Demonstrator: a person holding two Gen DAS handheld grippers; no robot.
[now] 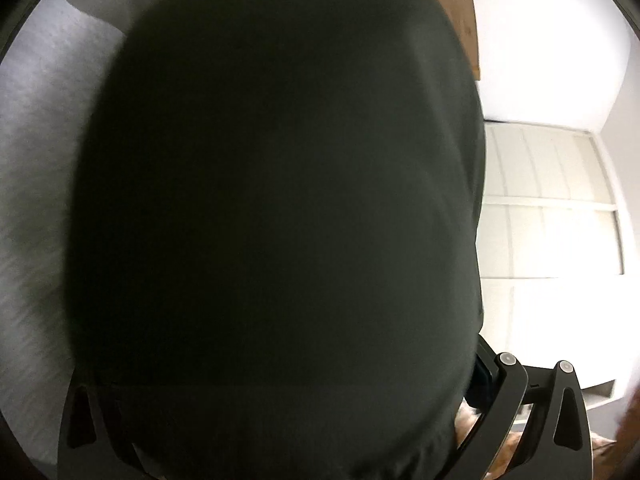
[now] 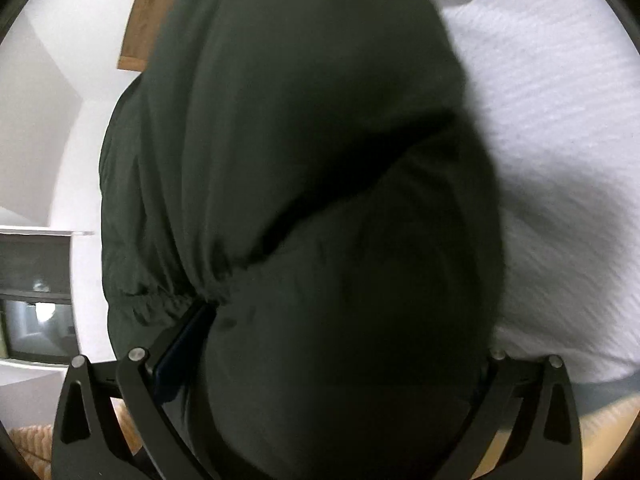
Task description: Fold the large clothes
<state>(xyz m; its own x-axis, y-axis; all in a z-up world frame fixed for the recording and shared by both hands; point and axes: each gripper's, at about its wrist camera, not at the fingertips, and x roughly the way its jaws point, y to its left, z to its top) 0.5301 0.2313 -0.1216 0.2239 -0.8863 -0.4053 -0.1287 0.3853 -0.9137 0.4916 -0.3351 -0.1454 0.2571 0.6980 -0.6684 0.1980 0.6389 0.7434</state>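
Dark green fabric garment (image 1: 276, 200), lifted for folding, gripped by left gripper (image 1: 280, 420) and right gripper (image 2: 320, 380); laying flat on white textured bedding (image 2: 560, 120) judged next.

1. My left gripper (image 1: 280, 420) is almost wholly covered by dark green fabric (image 1: 280, 200); I see only its black finger frames at the lower corners of the left wrist view.
2. I cannot tell how its jaws stand, since the cloth hides the fingertips.
3. My right gripper (image 2: 320, 360) is draped too, with its 2 black finger frames showing low on either side.
4. Its left finger (image 2: 180, 340) presses into a gathered bunch of cloth; the fingertips are hidden.
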